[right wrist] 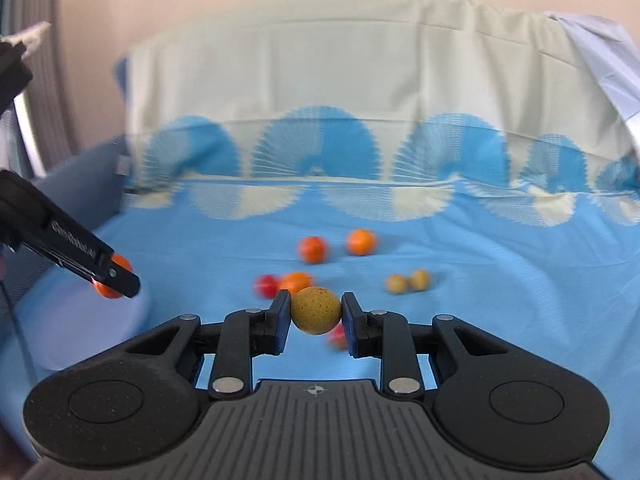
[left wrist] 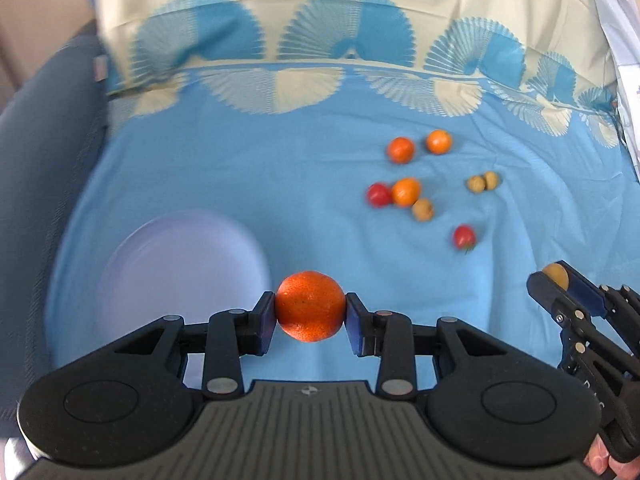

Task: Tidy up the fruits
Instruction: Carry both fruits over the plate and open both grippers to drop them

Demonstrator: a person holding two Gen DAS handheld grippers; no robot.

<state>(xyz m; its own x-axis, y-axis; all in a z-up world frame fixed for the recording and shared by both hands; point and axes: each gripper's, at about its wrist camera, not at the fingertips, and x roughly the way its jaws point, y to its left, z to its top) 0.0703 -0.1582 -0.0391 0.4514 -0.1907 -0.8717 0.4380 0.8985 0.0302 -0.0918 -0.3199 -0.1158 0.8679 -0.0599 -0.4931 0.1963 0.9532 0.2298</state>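
Squarely in left gripper (left wrist: 311,312), orange (left wrist: 310,305)

The left claw (left wrist: 310,307) grips an orange (left wrist: 310,306) between its pads, above a blue cloth (left wrist: 280,168). A pale plate (left wrist: 180,272) lies lower left. Loose oranges (left wrist: 401,149), tomatoes (left wrist: 379,195) and walnuts (left wrist: 484,182) lie upper right. The right claw (left wrist: 558,280) clamps a yellow ball (left wrist: 556,275) at the right edge.

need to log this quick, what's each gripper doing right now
left gripper: closed on an orange, lifted off the blue cloth
right gripper: closed on a small yellow-brown fruit
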